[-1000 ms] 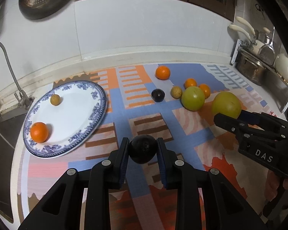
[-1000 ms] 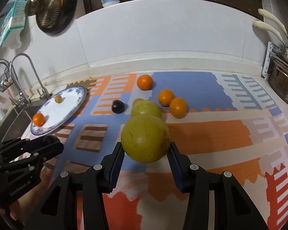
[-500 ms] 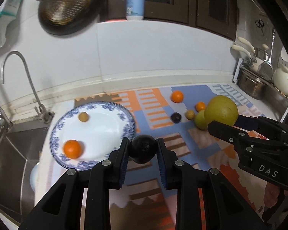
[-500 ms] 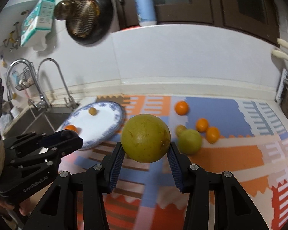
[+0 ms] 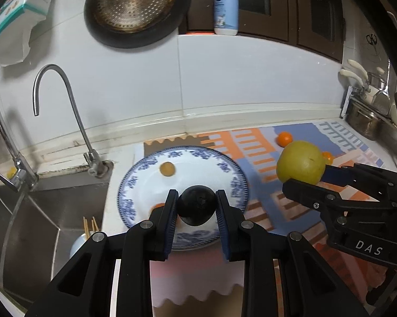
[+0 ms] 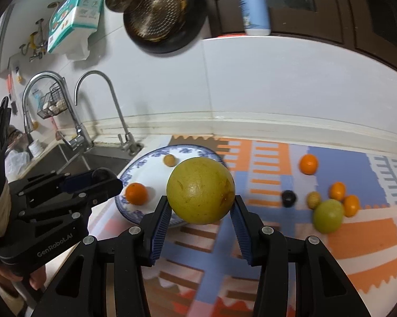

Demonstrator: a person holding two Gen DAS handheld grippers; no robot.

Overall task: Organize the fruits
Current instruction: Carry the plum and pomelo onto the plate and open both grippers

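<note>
Kitchen counter (image 6: 291, 132): two fruits sit on the plate (image 6: 156, 158), the left gripper (image 5: 197, 206) clamping a plum (image 5: 197, 206), the right gripper (image 6: 201, 206) a pomelo (image 6: 201, 190), six fruits waiting on the mat (image 6: 357, 237).

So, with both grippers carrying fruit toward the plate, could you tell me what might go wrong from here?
1. The plate sits beside the sink; a round fruit set down near its rim could roll off into the basin.
2. The large yellow-green fruit in the right gripper is held only by its lower sides and might slip.
3. The left gripper with the dark fruit heads for the same plate, so the two could collide, or knock the orange.
</note>
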